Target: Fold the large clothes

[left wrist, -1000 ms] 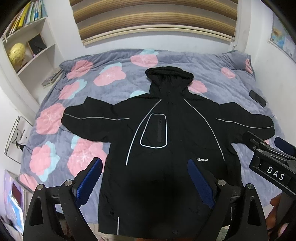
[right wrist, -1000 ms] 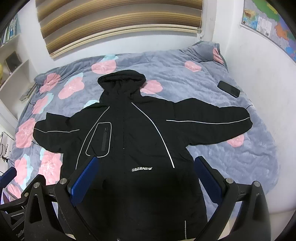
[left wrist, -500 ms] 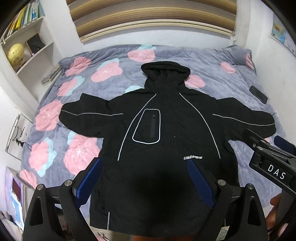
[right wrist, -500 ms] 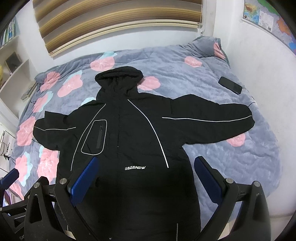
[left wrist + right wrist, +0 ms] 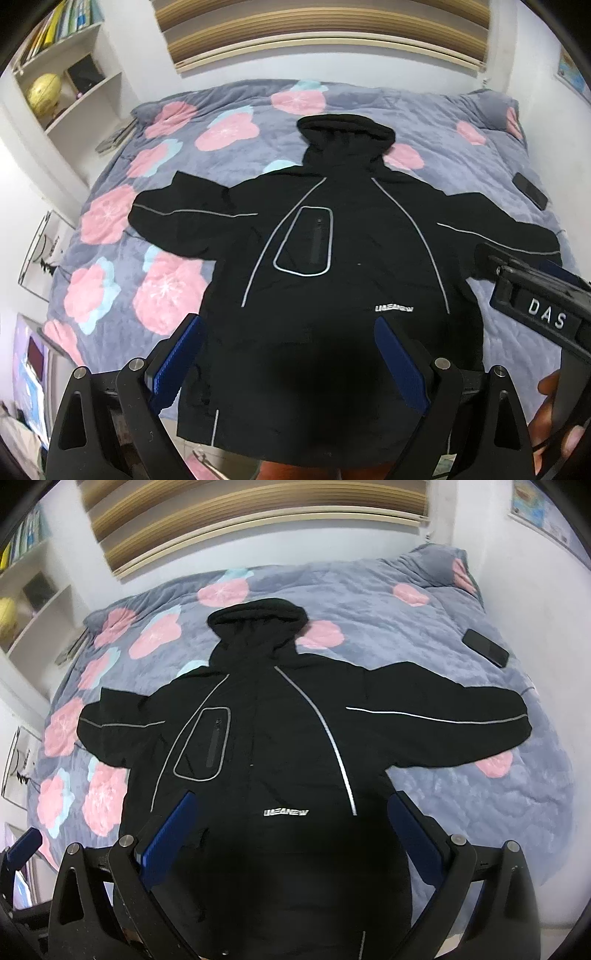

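A black hooded jacket with grey reflective piping lies flat and face up on the bed, hood at the far end, both sleeves spread out sideways. My left gripper hangs open above the jacket's lower body, its blue pads wide apart and holding nothing. My right gripper is likewise open above the hem area, empty. In the left wrist view the right gripper shows at the right edge, over the jacket's right sleeve, with a hand below it.
The bed has a grey quilt with pink flowers. A dark phone lies near the quilt's right edge. White shelves with a yellow globe stand at the left. A white wall runs along the right.
Both views have drawn back and up from the jacket: it sits higher and smaller in frame and its hem now shows. Both grippers stayed open.
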Action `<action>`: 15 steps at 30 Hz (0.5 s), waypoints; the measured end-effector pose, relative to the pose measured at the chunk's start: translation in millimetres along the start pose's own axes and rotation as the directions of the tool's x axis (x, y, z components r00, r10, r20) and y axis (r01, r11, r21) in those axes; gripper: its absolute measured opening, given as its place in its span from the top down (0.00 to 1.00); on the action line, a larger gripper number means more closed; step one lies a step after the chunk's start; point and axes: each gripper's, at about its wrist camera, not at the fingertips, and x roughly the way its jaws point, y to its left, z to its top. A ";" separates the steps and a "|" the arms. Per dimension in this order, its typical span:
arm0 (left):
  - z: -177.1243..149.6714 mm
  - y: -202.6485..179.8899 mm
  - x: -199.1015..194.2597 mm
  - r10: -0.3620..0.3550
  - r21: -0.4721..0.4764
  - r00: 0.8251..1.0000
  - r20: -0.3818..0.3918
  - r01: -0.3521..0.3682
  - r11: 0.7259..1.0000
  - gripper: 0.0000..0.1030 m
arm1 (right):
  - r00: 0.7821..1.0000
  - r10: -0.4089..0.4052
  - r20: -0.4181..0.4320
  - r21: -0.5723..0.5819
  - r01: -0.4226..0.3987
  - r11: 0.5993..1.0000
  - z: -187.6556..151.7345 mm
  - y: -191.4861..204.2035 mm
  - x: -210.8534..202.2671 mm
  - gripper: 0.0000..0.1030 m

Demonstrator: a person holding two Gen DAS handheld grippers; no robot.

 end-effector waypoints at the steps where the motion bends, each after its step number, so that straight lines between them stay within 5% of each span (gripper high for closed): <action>1: 1.7 7.1 3.1 -0.003 -0.013 1.000 -0.005 0.003 1.000 0.09 | 1.000 -0.003 0.000 -0.010 0.003 1.000 0.4 6.6 1.5 0.00; 15: 30.0 103.5 53.8 -0.092 -0.047 0.994 -0.065 0.089 0.995 0.09 | 0.999 -0.050 0.004 -0.044 0.050 0.998 7.7 99.1 11.7 0.00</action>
